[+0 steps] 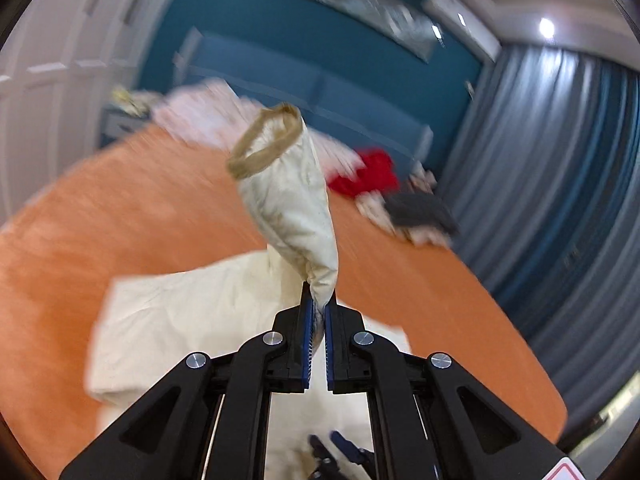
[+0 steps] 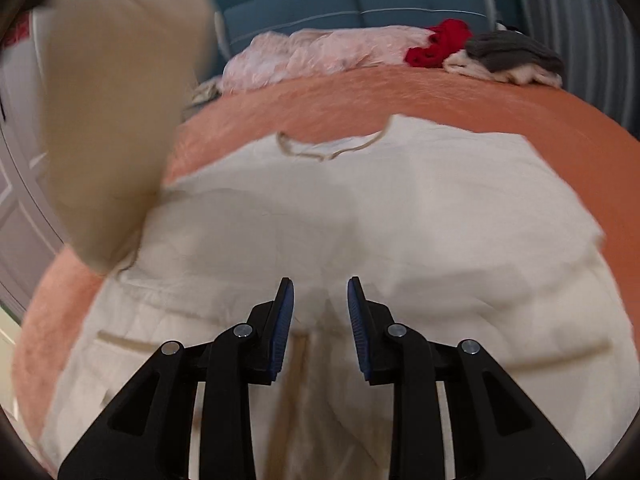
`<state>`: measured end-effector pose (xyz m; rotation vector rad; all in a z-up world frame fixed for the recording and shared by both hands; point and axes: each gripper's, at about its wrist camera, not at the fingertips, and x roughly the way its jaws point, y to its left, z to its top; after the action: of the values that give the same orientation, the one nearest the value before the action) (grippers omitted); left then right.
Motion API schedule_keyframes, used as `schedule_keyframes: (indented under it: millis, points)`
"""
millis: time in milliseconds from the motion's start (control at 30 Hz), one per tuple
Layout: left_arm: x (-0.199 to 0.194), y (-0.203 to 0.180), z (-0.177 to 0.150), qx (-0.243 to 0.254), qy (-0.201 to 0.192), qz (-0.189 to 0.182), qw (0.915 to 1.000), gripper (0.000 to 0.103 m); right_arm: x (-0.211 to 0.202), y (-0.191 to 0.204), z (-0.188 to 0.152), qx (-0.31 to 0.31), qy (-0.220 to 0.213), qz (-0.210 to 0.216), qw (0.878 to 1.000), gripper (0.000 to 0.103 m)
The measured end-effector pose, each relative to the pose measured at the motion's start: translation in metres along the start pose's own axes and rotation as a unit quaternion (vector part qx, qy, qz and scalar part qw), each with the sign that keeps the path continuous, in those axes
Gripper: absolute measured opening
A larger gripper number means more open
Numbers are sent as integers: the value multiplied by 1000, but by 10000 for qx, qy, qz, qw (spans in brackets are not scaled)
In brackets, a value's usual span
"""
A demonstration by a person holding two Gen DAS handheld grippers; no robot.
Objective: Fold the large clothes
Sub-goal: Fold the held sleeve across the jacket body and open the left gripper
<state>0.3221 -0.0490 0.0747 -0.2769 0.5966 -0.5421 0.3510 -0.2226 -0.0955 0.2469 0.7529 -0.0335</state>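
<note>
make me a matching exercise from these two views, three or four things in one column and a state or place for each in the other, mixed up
Things:
1. left gripper
2. right gripper
3. red garment
4. cream shirt

States or places:
A. open, above the cloth
B. spread out on the orange bed
C. shut on a sleeve
D. in the pile at the far end, next to a grey garment

Pairs: 1-C, 2-A, 3-D, 4-B

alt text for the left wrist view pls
The left gripper is shut on a cream sleeve, lifted so its tan cuff gapes open above the orange bed. The rest of the garment lies below; red and grey clothes sit farther back.
</note>
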Motion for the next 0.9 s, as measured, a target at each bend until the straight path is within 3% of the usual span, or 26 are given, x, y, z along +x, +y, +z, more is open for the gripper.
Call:
schedule_keyframes:
  millis: [167, 200, 267, 333, 433, 500, 600, 733, 800, 900]
  points:
    - [78, -26, -75, -180, 1097, 131, 9937, 11, -41, -49, -18, 514, 112, 37, 9986, 38]
    - [87, -25, -89, -294, 1238, 122, 9918, 18, -46, -57, -21, 564, 143, 11, 9983, 39]
    - [103, -16, -112, -592, 1555, 14, 9861, 21, -55, -73, -27, 682, 191, -45, 9975, 47]
    - [96, -8, -129, -863, 1774, -148, 9802, 27, -61, -83, -30, 768, 185, -48, 9969, 53]
    - [59, 14, -136, -1230, 1581, -350, 9791, 34, -69, -91, -24, 846, 104, -16, 9964, 65]
    - [40, 30, -130, -1400, 1352, -411, 9800, 55, -71, -94, -16, 935, 16, 104, 9956, 71]
    - [6, 56, -116, -1615, 1083, -620, 9789, 63, -72, -92, -6, 860, -108, 187, 9961, 73]
    - [-14, 92, -107, -1484, 1001, 142, 9837, 64, -63, -86, 5, 840, -87, 272, 9961, 73]
    - [-8, 122, -107, -1812, 1075, 409, 9767, 64, -60, -88, 8, 884, -120, 182, 9958, 73]
    - [3, 174, -105, -2689, 960, 504, 9570, 64, -46, -100, 15, 1068, -49, -13, 9943, 73]
